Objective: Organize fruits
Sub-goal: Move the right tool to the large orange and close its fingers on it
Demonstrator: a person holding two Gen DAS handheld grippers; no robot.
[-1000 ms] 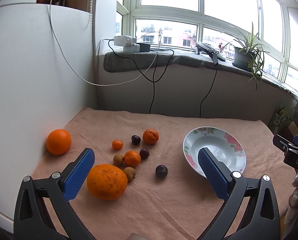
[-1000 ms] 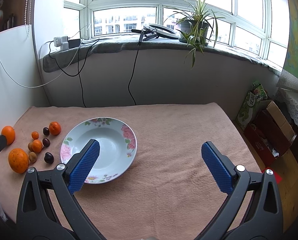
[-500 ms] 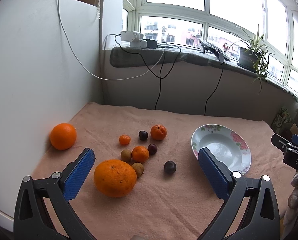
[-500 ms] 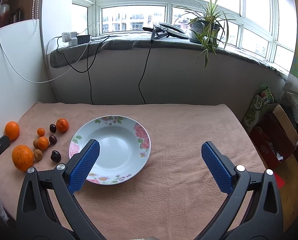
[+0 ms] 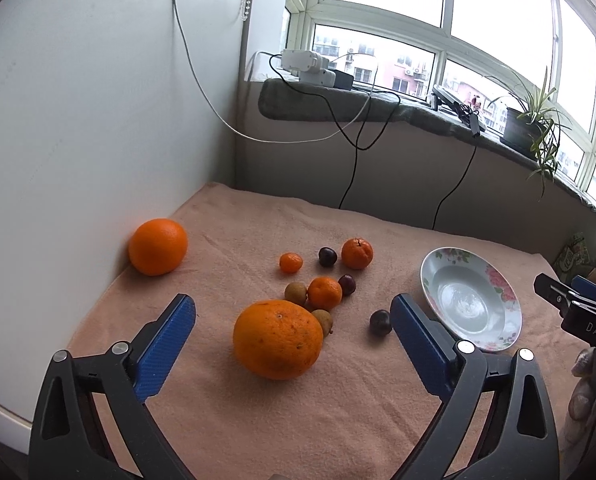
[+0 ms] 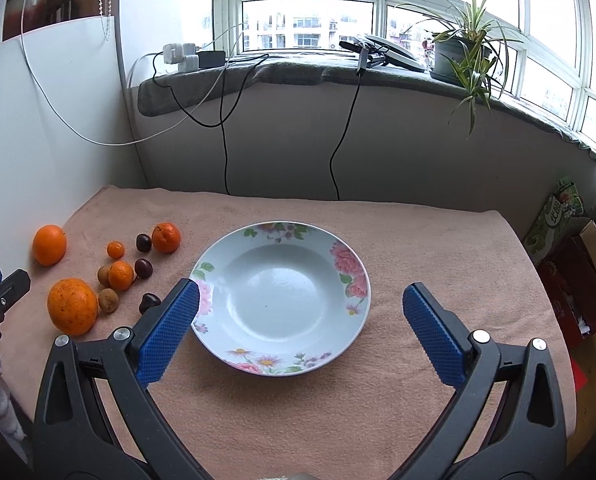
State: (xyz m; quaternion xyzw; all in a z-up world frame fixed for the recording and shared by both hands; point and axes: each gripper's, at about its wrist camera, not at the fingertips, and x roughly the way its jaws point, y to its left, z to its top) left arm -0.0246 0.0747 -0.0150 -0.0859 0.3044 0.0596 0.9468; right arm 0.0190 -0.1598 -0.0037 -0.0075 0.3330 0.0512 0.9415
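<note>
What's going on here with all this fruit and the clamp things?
A person holds a two-finger gripper in each hand to sort fruit on a towel-covered table. The left gripper, jaws wide but just closing a little, frames the big orange without touching it. The right gripper hangs open over the flowered plate, which holds nothing yet. The other fruit lies loose on the towel.

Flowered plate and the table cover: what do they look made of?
Plate: likely glazed ceramic or porcelain; glossy white, reflects window light, printed flowers on the rim. Melamine can't be ruled out.
Table cover: soft pink textile, probably terry or fleece; matte, fuzzy nap, draped edges.
</note>
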